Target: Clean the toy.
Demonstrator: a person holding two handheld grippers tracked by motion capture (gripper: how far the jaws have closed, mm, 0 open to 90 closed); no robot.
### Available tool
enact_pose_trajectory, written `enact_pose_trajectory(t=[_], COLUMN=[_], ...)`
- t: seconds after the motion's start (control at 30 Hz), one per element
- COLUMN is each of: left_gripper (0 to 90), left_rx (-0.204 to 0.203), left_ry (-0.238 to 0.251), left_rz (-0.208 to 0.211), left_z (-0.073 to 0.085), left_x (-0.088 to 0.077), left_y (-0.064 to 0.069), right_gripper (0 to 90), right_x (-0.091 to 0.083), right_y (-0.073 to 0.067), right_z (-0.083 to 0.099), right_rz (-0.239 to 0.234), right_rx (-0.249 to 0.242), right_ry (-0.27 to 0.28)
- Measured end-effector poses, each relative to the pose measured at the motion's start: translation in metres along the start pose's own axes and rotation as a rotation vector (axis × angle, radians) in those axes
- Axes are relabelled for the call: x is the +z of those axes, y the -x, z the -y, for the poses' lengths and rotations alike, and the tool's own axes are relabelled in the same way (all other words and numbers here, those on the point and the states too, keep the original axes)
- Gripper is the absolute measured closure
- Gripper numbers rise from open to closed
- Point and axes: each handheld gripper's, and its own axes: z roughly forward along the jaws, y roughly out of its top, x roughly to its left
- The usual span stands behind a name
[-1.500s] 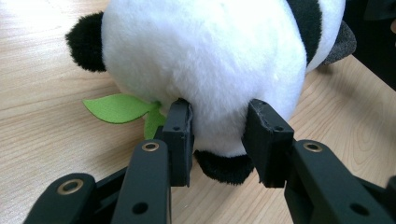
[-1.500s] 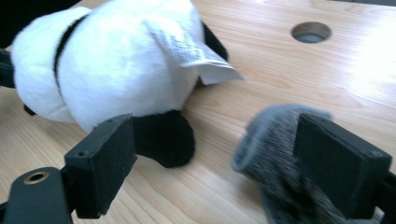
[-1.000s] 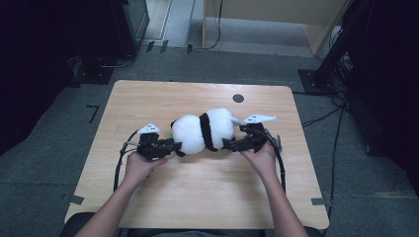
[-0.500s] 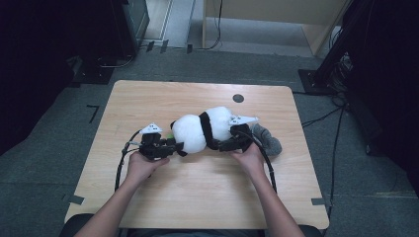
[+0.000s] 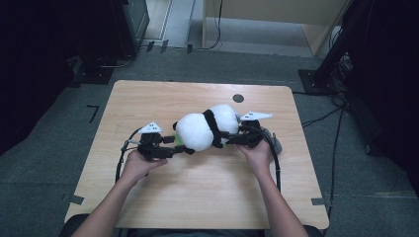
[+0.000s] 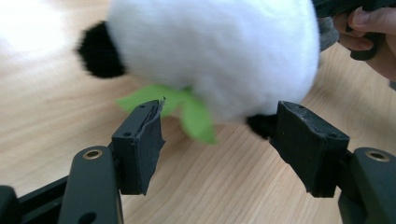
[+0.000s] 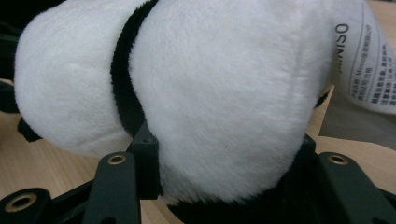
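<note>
Near the middle of the counter (image 5: 148, 98) lies the plush panda (image 5: 205, 128); the right tongs (image 5: 232, 140), just closing, squeeze its rear end; the left tongs (image 6: 219, 140), just opening, stand apart before its head, touching nothing.

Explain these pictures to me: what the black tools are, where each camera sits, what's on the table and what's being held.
A person sits at a wooden table and holds a two-jaw grasping tool in each hand. The high view looks down from above. The other two pictures come from cameras riding on the tools, looking along their jaws.

A plush panda lies on the table, green leaves under it and a paper tag at its rear.

The right tool has just been closing, and its jaws squeeze the panda's body. The left tool has just been opening; its jaws stand apart in front of the panda without gripping it.
</note>
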Motion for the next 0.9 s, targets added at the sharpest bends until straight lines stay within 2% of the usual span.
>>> enact_pose_trajectory(t=[0.1, 0.17, 0.23, 0.33, 0.4, 0.5, 0.6, 0.73, 0.8, 0.83, 0.87, 0.9], left_gripper=[30.8, 30.9, 31.1, 32.0, 32.3, 31.6, 24.1, 16.7, 4.3, 0.0, 0.0, 0.0], left_rx=[0.017, 0.024, 0.054, 0.075, 0.086, 0.136, 0.139, 0.183, 0.185, 0.188, 0.209, 0.229], left_ry=[0.02, 0.039, 0.047, 0.046, 0.028, -0.009, -0.034, -0.037, -0.022, -0.017, -0.012, -0.018], left_rz=[0.025, 0.045, 0.058, 0.106, 0.159, 0.204, 0.288, 0.32, 0.36, 0.399, 0.409, 0.393], left_z=[-0.004, -0.006, -0.008, -0.01, -0.011, -0.009, -0.005, -0.002, -0.002, -0.003, -0.003, -0.003], left_x=[-0.012, -0.018, -0.023, -0.026, -0.025, -0.02, -0.014, -0.011, -0.007, -0.006, -0.004, -0.003], left_y=[-0.003, -0.003, -0.001, 0.003, 0.007, 0.012, 0.012, 0.017, 0.02, 0.023, 0.028, 0.032], right_gripper=[47.1, 46.6, 46.1, 45.1, 43.8, 43.1, 43.2, 43.1, 43.1, 43.0, 42.9, 42.5], right_x=[-0.012, -0.019, -0.027, -0.036, -0.038, -0.037, -0.033, -0.031, -0.031, -0.03, -0.029, -0.028], right_y=[0.002, 0.001, -0.002, -0.006, -0.009, -0.013, -0.013, -0.016, -0.018, -0.019, -0.021, -0.024], right_z=[-0.004, -0.007, -0.009, -0.009, -0.009, -0.009, -0.006, -0.006, -0.006, -0.006, -0.006, -0.007], right_rz=[-0.039, -0.072, -0.09, -0.122, -0.165, -0.197, -0.252, -0.274, -0.304, -0.329, -0.345, -0.333], right_rx=[-0.019, -0.055, -0.096, -0.141, -0.161, -0.196, -0.216, -0.242, -0.251, -0.253, -0.261, -0.269], right_ry=[0.015, 0.022, 0.019, 0.019, 0.019, 0.005, -0.007, -0.002, 0.006, 0.012, 0.018, 0.018])
